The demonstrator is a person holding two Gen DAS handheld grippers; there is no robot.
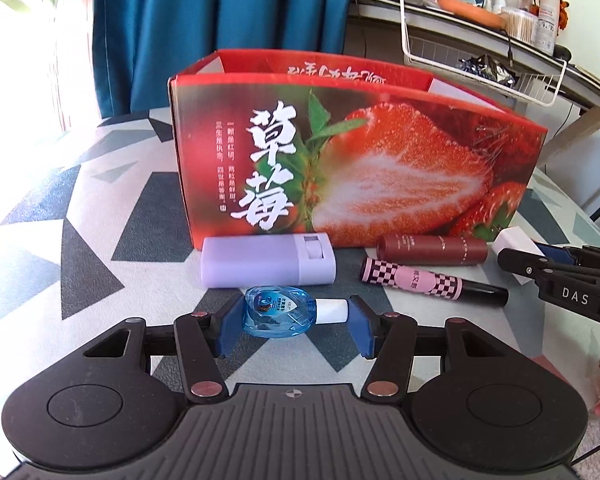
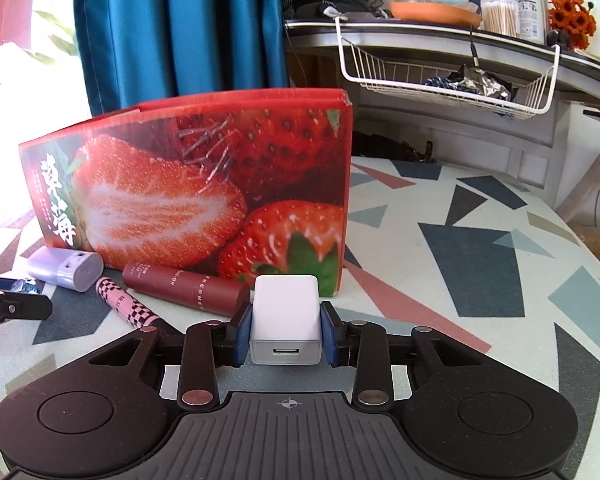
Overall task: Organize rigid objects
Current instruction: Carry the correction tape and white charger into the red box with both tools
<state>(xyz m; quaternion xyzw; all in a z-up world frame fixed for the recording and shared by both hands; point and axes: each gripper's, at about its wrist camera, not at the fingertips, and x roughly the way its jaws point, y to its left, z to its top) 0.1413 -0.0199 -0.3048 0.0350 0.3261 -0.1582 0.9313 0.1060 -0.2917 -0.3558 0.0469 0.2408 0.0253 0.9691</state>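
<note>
Small blue plastic dropper bottle [image 1: 275,312] pinched in my left gripper [image 1: 293,322], white cube USB charger [image 2: 285,322] clamped by my right gripper [image 2: 286,330], red strawberry-print cardboard box [image 1: 356,160] behind.

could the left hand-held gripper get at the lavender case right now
Probably not as things stand. The left hand-held gripper is shut on the blue dropper bottle, so its jaws are taken. The lavender case lies just beyond it, in front of the strawberry box, with nothing between.
</note>
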